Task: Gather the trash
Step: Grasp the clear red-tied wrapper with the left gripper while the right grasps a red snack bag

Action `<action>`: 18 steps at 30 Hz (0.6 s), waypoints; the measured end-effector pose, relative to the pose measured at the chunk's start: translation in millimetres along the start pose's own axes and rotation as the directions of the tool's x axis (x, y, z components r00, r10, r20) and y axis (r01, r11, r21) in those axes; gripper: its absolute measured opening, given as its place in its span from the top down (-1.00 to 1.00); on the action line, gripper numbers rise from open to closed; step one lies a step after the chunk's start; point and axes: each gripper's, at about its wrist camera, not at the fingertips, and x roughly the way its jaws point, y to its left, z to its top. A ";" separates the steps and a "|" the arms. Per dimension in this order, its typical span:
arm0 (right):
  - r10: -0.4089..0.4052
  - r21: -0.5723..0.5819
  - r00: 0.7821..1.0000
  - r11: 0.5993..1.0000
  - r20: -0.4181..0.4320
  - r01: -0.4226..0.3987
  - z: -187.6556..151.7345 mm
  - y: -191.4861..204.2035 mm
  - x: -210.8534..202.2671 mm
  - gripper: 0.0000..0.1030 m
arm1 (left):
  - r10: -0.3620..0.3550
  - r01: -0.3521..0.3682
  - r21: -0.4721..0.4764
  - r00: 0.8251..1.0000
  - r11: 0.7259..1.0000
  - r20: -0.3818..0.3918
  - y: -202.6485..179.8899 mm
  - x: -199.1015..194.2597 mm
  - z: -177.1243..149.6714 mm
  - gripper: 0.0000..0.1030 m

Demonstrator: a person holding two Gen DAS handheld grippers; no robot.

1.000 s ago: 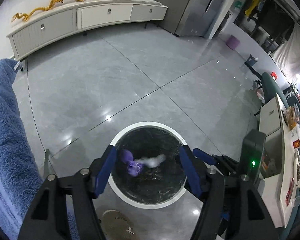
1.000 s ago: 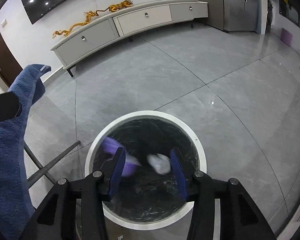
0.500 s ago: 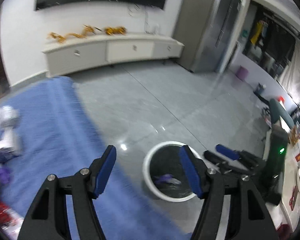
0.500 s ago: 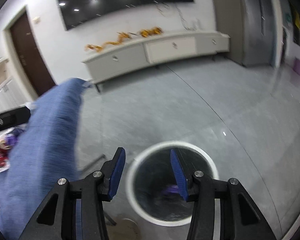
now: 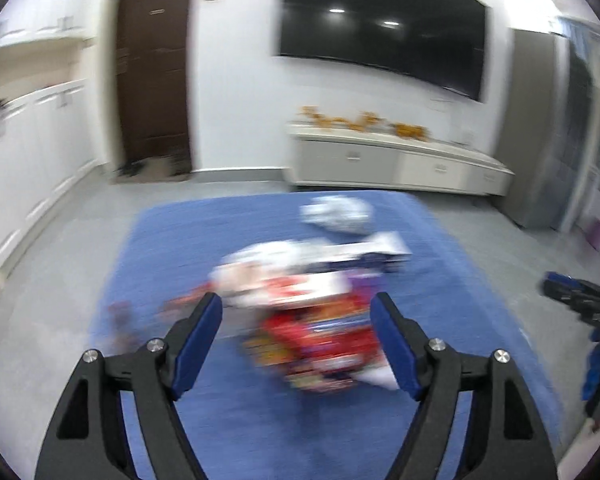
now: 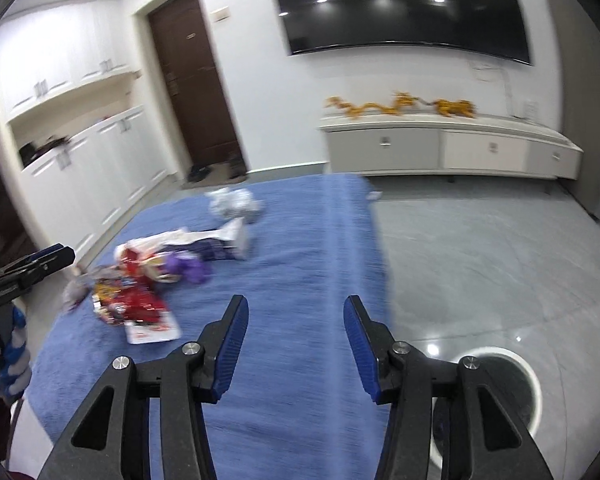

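Wrappers (image 5: 320, 340) just ahead of left gripper (image 5: 296, 336), spread, empty: judged light, crinkly, slippery; pinch at raised fold advised. Right gripper (image 6: 296, 340) spread, empty.

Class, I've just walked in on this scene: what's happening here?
A person is clearing trash off a blue-covered table. Both hand-held grippers are open and empty. The left hand-held gripper points at a red snack wrapper in the litter pile. The right hand-held gripper hovers near the table's edge, with the white-rimmed bin on the floor to its right.
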 end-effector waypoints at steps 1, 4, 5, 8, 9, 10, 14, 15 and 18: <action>0.020 -0.012 1.000 1.000 -0.009 -0.020 2.7 11.2 7.1 -0.04 | 0.045 -0.045 -0.024 0.999 0.999 -0.005 24.3 0.3 -4.4 -0.47; 0.066 -0.042 0.997 0.997 -0.030 -0.067 6.2 43.7 23.7 -0.20 | 0.126 -0.128 -0.069 0.992 0.989 -0.026 71.9 2.0 -20.5 -0.47; 0.082 -0.053 0.996 0.995 -0.039 -0.084 7.9 55.3 30.6 -0.24 | 0.166 -0.169 -0.080 0.985 0.982 -0.035 88.2 5.7 -26.1 -0.47; 0.131 -0.065 0.989 0.989 -0.069 -0.135 11.7 82.5 50.5 -0.33 | 0.193 -0.200 -0.111 0.979 0.973 -0.071 124.5 16.9 -40.4 -0.47; 0.145 -0.065 0.986 0.987 -0.078 -0.150 13.0 87.9 56.0 -0.35 | 0.193 -0.202 -0.120 0.978 0.972 -0.080 130.3 20.0 -45.0 -0.47; 0.162 -0.064 0.983 0.984 -0.089 -0.168 13.4 95.2 61.4 -0.36 | 0.189 -0.200 -0.129 0.978 0.971 -0.091 134.7 24.7 -47.6 -0.47; 0.202 -0.062 0.969 0.975 -0.142 -0.212 15.5 122.9 96.5 -0.37 | 0.166 -0.188 -0.167 0.977 0.968 -0.137 148.8 46.1 -56.5 -0.47; 0.208 -0.061 0.966 0.974 -0.152 -0.219 15.6 126.2 101.9 -0.37 | 0.156 -0.181 -0.176 0.977 0.968 -0.146 150.2 50.9 -58.5 -0.47; 0.221 -0.062 0.959 0.970 -0.180 -0.235 14.0 136.5 119.0 -0.37 | 0.123 -0.155 -0.191 0.977 0.969 -0.172 149.0 63.5 -60.2 -0.47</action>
